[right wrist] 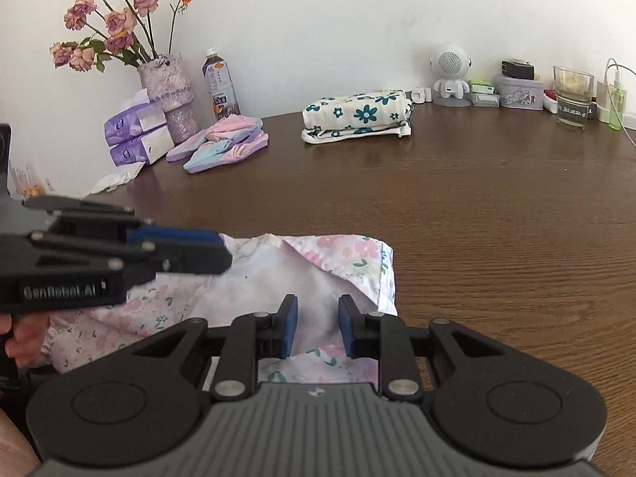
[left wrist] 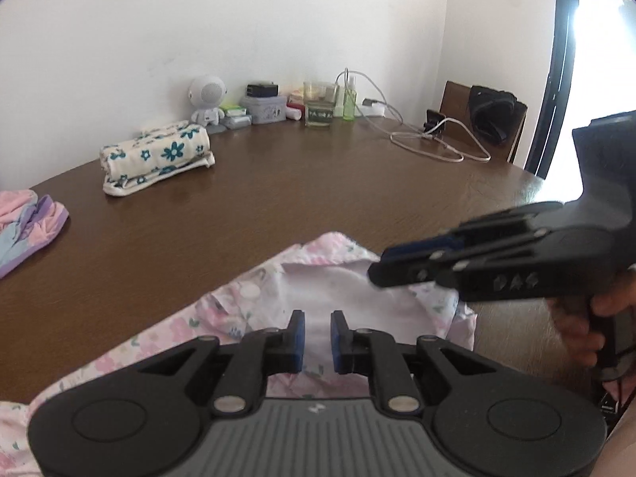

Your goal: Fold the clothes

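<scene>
On the near edge of the table (right wrist: pixel 497 214), pink shirt (right wrist: pixel 330 262) lies partly folded. Left gripper (left wrist: pixel 317 336) and right gripper (right wrist: pixel 317 326) hover above, fingers spread, gripping nothing. Risk: thin cloth bunches or slips, loosening the tucked flap.

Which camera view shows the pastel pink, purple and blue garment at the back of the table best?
The right wrist view: the pastel garment lies whole and sharp beside the tissue packs. The left wrist view shows the same garment only partly, cut by the left frame edge and stretched.
</scene>
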A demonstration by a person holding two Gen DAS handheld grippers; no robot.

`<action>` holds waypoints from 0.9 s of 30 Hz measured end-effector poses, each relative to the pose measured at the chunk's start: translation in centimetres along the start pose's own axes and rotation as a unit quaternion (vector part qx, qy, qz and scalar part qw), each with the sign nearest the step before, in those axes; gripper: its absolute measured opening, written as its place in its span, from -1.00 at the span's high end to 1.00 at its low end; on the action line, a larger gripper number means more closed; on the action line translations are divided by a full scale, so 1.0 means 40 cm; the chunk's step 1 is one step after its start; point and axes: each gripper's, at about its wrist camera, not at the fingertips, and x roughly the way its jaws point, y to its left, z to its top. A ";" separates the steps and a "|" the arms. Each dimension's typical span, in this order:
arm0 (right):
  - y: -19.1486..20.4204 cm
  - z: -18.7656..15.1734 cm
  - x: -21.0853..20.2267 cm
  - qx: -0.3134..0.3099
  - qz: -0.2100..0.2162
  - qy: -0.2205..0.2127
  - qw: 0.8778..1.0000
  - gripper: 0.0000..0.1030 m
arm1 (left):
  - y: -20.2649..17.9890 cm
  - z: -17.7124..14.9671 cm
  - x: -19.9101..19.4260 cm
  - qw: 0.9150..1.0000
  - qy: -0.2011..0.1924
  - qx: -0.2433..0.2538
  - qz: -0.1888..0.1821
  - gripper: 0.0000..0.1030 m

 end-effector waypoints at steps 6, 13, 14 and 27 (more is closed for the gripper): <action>-0.006 -0.008 -0.081 0.000 0.007 -0.025 1.000 0.55 | 0.011 -0.021 -0.001 1.000 -0.005 -0.011 0.000 0.56; 0.006 -0.059 -0.060 -0.003 0.009 0.006 1.000 0.55 | -0.053 -0.026 -0.068 0.998 -0.022 0.054 -0.032 0.39; 0.006 -0.062 -0.056 -0.002 0.009 0.008 1.000 0.54 | -0.064 -0.034 -0.067 0.997 -0.015 0.067 -0.033 0.40; -0.002 -0.068 -0.106 0.007 0.005 -0.019 1.000 0.55 | -0.084 -0.071 -0.046 0.996 0.016 0.085 -0.029 0.59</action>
